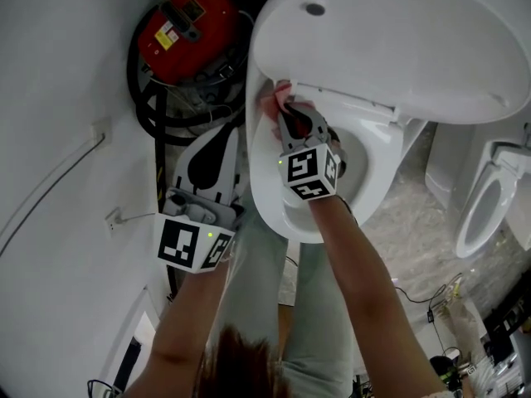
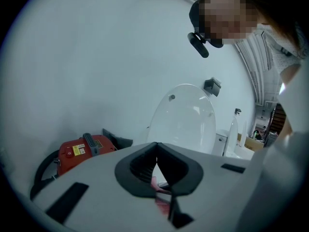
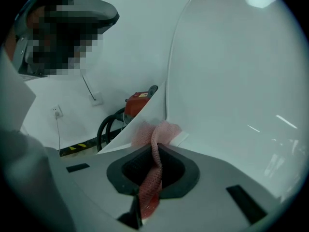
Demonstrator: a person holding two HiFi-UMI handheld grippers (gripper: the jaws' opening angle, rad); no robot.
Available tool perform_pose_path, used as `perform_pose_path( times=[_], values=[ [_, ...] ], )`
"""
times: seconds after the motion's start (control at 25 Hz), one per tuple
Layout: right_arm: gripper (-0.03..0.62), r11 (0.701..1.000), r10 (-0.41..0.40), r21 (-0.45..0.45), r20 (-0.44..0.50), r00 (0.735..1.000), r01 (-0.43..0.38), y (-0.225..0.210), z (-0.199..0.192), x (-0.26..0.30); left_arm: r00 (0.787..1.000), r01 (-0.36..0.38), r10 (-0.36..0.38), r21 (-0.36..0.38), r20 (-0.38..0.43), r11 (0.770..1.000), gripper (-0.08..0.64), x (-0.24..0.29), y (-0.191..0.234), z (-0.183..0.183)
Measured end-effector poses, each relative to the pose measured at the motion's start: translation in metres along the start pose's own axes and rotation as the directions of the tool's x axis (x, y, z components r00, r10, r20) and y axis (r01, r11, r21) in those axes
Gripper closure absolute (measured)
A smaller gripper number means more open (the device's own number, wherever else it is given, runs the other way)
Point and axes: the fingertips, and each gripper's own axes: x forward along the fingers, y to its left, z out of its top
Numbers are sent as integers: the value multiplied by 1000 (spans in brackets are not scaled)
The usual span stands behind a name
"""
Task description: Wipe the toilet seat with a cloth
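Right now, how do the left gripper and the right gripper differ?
The right gripper is shut on a pink cloth; the left gripper is shut with nothing between its jaws. The right gripper holds the cloth against the toilet seat below the raised lid; the left gripper hangs beside the toilet, off the seat. Both have their jaws together.

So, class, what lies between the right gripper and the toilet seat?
A pink cloth, pinched in the right gripper and bunched against the toilet seat; the right gripper view shows it.
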Motion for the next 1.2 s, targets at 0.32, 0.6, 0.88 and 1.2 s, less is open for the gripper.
perform_pose_path(
  times=[0.32, 0.6, 0.88, 1.2],
  values=[
    [563, 1000, 18, 3, -1, 1000, -18, -13, -7, -8, 1000, -5, 5, 6, -6, 1000, 558, -4, -9, -2],
    [563, 999, -11, 36, -8, 1000, 11, -35, -17, -20, 1000, 0, 0, 14, -12, 1000, 558, -3, -21, -4],
    [565, 999, -24, 33, -14, 1000, 25, -51, -27, -31, 1000, 16, -16, 30, -15, 999, 558, 2, -36, -4],
    [565, 998, -38, 46, -24, 999, 39, -68, -40, -46, 1000, 22, -21, 40, -19, 999, 558, 7, -50, -3]
  ],
)
